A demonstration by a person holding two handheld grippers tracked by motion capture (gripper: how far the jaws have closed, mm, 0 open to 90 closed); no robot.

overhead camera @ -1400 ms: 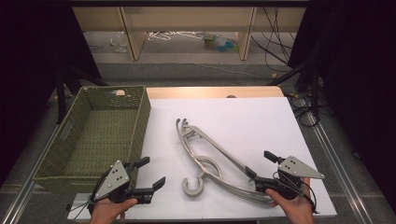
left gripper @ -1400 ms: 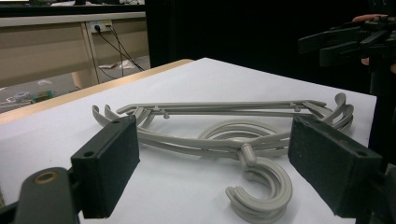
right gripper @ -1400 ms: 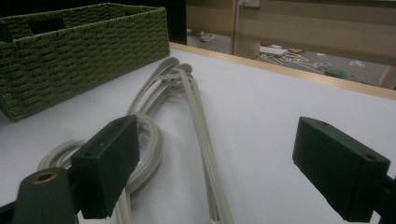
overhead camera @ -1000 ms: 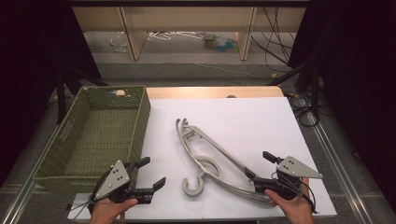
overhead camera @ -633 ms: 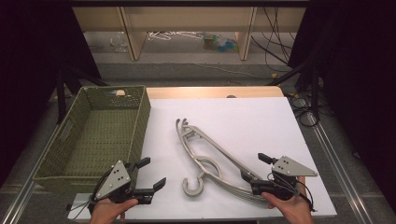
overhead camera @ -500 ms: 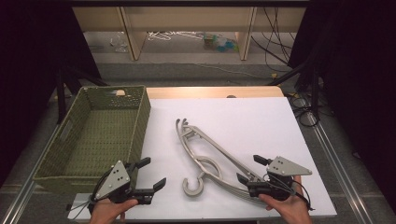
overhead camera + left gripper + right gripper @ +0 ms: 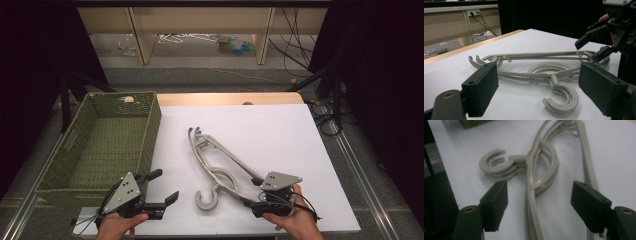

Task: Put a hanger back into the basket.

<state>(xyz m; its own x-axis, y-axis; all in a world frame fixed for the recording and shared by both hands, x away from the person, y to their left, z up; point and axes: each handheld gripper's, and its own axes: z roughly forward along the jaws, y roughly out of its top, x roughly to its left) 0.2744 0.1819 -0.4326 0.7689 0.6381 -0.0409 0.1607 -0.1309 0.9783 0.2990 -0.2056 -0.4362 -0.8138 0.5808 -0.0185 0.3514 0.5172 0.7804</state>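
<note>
Hangers (image 7: 220,167), a grey plastic bundle of them, are lying on the white table (image 7: 280,125) just right of the green woven basket (image 7: 107,145), hooks curling toward the person's side. Compared with a moment ago, the right claw (image 7: 252,202) is sitting farther in toward the middle of the table, now straddling the near end of the hangers' arms. Its jaws have just been closing, and in the right gripper view the grey arms are running up between the two black pads (image 7: 495,203) with clear gaps on both sides, so nothing is gripped yet. The left claw (image 7: 165,192) is resting where it was near the basket's front corner, spread wide and holding nothing, facing the hooks.
</note>
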